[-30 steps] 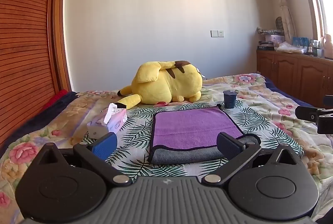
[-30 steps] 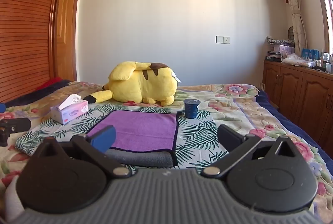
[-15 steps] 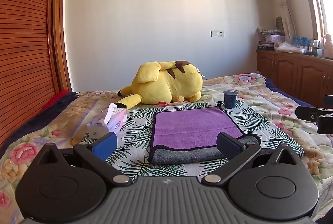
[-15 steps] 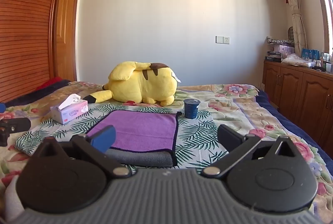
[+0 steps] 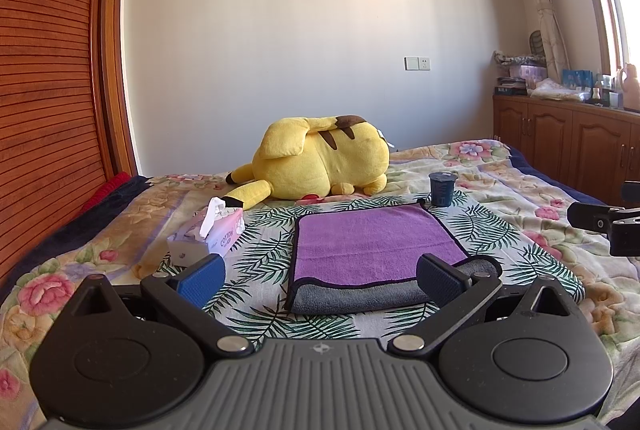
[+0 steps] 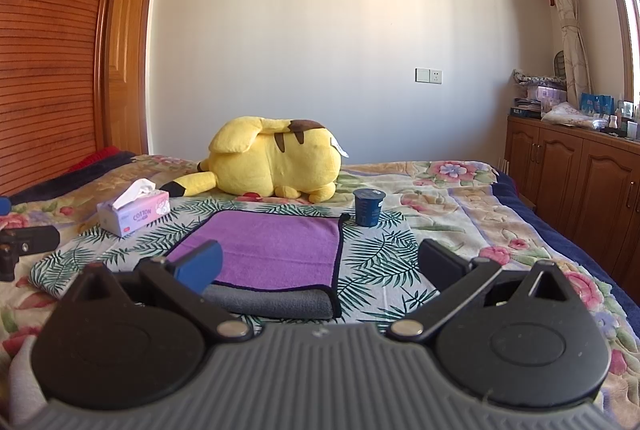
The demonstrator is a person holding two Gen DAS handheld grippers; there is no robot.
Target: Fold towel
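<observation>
My left hand-held gripper (image 5: 320,276) sits at the bottom of the frame with its jaws spread wide and nothing between them; my right hand-held gripper (image 6: 320,266) is likewise released and empty. The purple towel (image 5: 376,242) lies folded on the bed (image 5: 520,198) in the centre of the left view, purple face up, with its grey underside showing as a thick fold along the near edge. In the right view the towel (image 6: 276,246) is at centre-left, its near left corner hidden behind my blue finger pad (image 6: 200,264). A dark blue cup (image 6: 369,207) stands just beside the towel's far right corner. A tissue box (image 5: 208,236) rests to the left of the towel, apart from it. A yellow Pikachu plush (image 5: 320,162) lies beyond the towel, against the wall side of the bed
</observation>
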